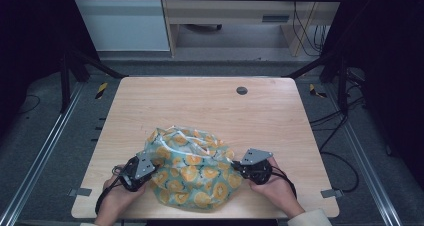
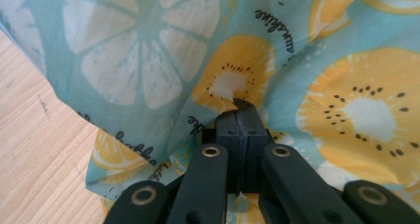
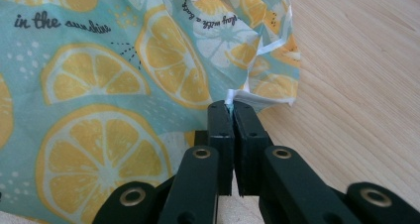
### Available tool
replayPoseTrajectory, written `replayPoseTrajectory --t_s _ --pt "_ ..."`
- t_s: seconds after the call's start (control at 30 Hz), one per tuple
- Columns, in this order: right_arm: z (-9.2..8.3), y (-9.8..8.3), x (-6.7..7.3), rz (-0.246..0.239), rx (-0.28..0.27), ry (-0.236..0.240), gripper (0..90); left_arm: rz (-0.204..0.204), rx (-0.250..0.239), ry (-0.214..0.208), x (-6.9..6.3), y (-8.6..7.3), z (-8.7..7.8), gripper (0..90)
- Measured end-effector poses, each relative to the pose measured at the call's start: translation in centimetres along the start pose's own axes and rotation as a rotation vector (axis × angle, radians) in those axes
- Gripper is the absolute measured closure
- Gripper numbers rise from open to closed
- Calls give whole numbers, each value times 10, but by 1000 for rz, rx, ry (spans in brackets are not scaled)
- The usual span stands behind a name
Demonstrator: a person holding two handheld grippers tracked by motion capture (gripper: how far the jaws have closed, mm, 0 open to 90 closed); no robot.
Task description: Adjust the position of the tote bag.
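A teal cloth printed with yellow lemon slices (image 1: pixel 192 171) lies bunched on the near half of the wooden table (image 1: pixel 210 106). My left gripper (image 1: pixel 150 165) is at the cloth's left side, shut on a fold of the fabric (image 2: pixel 233 80); the jaws (image 2: pixel 241 110) meet with cloth pinched between them. On the right side, my right gripper (image 1: pixel 239 165) is shut on the cloth's edge (image 3: pixel 257 92), a sliver of fabric showing between its pads (image 3: pixel 231 107). Both hands hold the grippers from the table's near edge.
A small dark round grommet (image 1: pixel 242 90) sits in the tabletop toward the far side. Black frame bars and cables stand around the table, with a light wooden desk (image 1: pixel 235 16) beyond it.
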State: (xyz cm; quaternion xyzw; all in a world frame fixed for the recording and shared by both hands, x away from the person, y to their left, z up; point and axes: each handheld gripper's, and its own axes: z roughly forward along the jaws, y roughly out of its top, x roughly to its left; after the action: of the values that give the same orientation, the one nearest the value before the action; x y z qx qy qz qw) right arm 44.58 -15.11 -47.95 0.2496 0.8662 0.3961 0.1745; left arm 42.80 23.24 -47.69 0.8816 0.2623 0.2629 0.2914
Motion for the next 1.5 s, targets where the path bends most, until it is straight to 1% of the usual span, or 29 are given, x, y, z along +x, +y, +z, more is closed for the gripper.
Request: replayPoseTrajectory --t_s 0.1,0.13,0.23,0.33,0.4,0.43,0.47,0.5,0.53,0.57,0.6,0.63,0.7,0.73,0.8,0.9,0.97,1.0,1.07,1.13,1.17,1.2,1.23,1.27,1.3,1.33,1.4,1.47,1.5 --pt "0 0 0 5 -1 1 864 -17 -5 -5 1 -1 -1 900" --pt "-1 0 0 6 0 -3 852 -28 -10 -8 2 -1 -2 900" --pt "-4 -1 -1 24 -12 -10 804 -40 -16 -12 3 -2 -4 893" --pt "-7 -2 -2 37 -13 -8 742 -66 -15 -21 3 -3 -5 832" --pt "-10 -4 -1 47 -11 -14 675 -75 -19 -11 2 -4 -7 753" --pt "-12 -4 -1 52 -12 -20 635 -80 -22 -8 2 -4 -8 686" --pt "-13 -5 -1 53 -13 -20 597 -84 -27 3 1 -5 -10 639" --pt "-15 -6 1 60 -12 -23 540 -98 -34 9 1 -6 -11 588" --pt "-17 -7 1 61 -10 -27 512 -117 -35 10 1 -7 -14 547" --pt "-19 -8 2 64 -6 -33 493 -132 -37 10 2 -8 -15 485" --pt "-21 -8 2 63 -6 -35 480 -151 -44 16 2 -9 -17 456" --pt "-23 -8 2 64 -11 -36 458 -157 -46 18 2 -10 -19 415" --pt "-26 -8 3 71 -13 -42 435 -202 -75 18 4 -11 -26 333" --pt "-27 -8 4 70 -15 -45 433 -208 -84 20 4 -11 -29 313" --pt "-28 -6 5 67 -18 -52 428 -202 -103 35 4 -9 -36 299" --pt "-32 -3 5 69 -28 -59 421 -208 -142 36 6 -4 -44 275" --pt "-34 -1 5 67 -35 -67 421 -205 -170 45 8 2 -52 256" --pt "-34 0 5 70 -38 -68 422 -210 -194 49 8 6 -57 250" --pt "-35 2 4 72 -45 -67 425 -204 -212 60 10 11 -63 248" --pt "-36 4 4 66 -48 -70 429 -195 -219 61 13 17 -67 248" --pt "-37 6 4 69 -54 -71 431 -188 -216 60 14 19 -67 243" --pt "-37 6 4 67 -57 -71 433 -179 -207 68 17 23 -67 242" --pt "-39 7 3 67 -61 -74 434 -180 -201 76 19 25 -65 242" --pt "-39 8 3 76 -67 -75 435 -183 -183 76 24 27 -62 240" --pt "-40 9 2 78 -75 -73 434 -198 -182 62 27 28 -60 230" --pt "-42 10 2 80 -80 -74 433 -203 -176 49 30 29 -58 218" --pt "-44 13 2 82 -89 -73 428 -208 -144 30 36 31 -53 187" --pt "-46 17 1 89 -98 -69 416 -211 -131 21 40 31 -48 186" --pt "-47 20 0 91 -101 -68 411 -225 -131 6 42 30 -45 187"
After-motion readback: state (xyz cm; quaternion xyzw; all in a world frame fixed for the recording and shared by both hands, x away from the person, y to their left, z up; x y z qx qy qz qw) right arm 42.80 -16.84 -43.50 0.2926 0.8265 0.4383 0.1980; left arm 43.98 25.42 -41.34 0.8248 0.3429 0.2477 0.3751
